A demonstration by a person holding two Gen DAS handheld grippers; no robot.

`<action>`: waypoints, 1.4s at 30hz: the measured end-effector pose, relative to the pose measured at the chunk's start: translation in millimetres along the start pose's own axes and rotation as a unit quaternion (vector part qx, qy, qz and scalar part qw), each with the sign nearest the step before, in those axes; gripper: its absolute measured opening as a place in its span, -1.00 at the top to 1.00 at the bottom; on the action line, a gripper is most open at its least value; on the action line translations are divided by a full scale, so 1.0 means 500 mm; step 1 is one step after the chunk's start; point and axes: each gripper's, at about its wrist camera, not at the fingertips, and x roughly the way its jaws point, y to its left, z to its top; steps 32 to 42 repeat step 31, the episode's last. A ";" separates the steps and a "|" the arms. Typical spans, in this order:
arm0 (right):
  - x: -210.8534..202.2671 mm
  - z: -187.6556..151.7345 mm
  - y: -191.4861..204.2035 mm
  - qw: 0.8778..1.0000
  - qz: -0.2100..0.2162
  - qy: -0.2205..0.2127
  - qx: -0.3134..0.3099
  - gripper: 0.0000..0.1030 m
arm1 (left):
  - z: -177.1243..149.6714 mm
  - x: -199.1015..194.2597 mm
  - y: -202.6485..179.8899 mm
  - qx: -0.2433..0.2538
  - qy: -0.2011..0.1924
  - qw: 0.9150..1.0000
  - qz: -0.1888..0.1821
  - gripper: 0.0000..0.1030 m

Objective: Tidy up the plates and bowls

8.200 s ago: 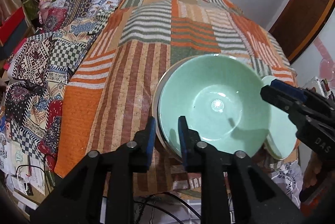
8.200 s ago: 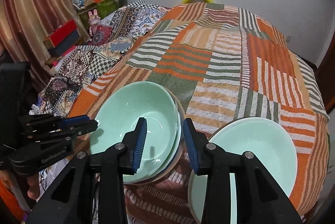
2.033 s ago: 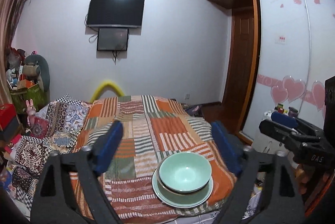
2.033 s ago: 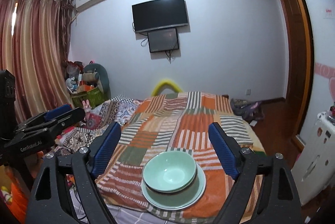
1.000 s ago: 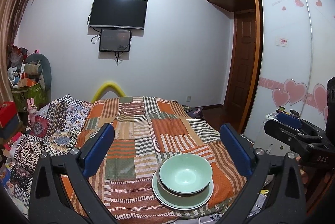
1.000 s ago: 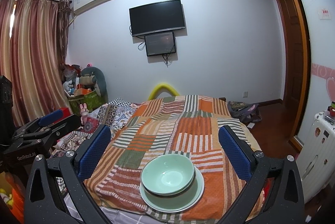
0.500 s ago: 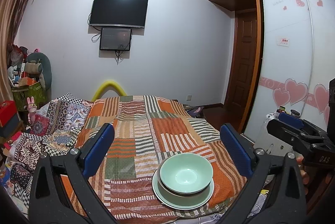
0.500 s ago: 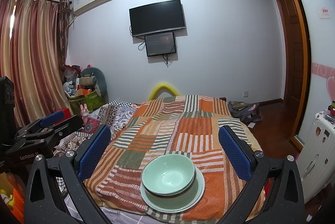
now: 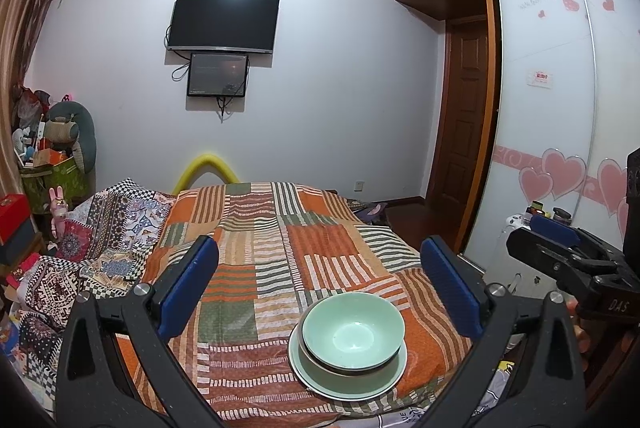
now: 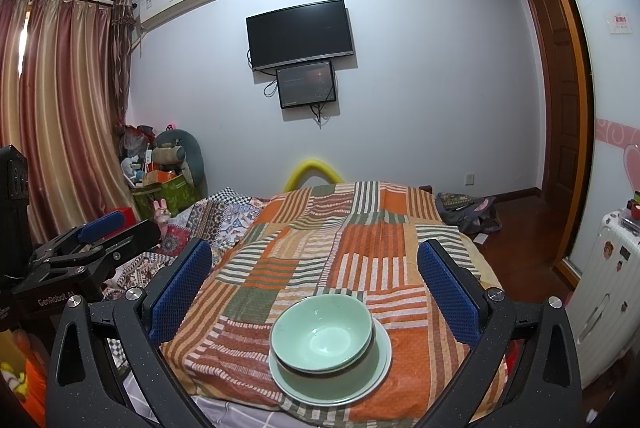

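Observation:
Pale green bowls (image 9: pixel 352 332) are nested in a stack on a pale green plate (image 9: pixel 384 384) near the front edge of the bed; the stack also shows in the right wrist view (image 10: pixel 322 338), on the plate (image 10: pixel 380 360). My left gripper (image 9: pixel 320 286) is open wide and empty, held back from and above the stack. My right gripper (image 10: pixel 314 280) is open wide and empty, likewise back from it. Each gripper shows at the edge of the other's view, the right one (image 9: pixel 560 252) and the left one (image 10: pixel 96 240).
The stack rests on a bed with an orange striped patchwork quilt (image 9: pixel 272 252). Patterned blankets and boxes (image 9: pixel 60 252) crowd the left side. A wardrobe with heart stickers (image 9: pixel 560 148), a door and a white suitcase (image 10: pixel 608 280) stand right. A TV (image 10: pixel 300 34) hangs on the far wall.
Since eight seconds ago both grippers have drawn far back from the dishes and opened wide; the second plate now lies under the bowl stack. In the last second almost nothing moved.

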 end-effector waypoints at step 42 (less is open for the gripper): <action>0.001 0.000 0.002 1.000 0.000 0.004 0.003 -0.99 | 0.000 0.020 0.005 -0.015 0.017 0.999 -0.025 -0.99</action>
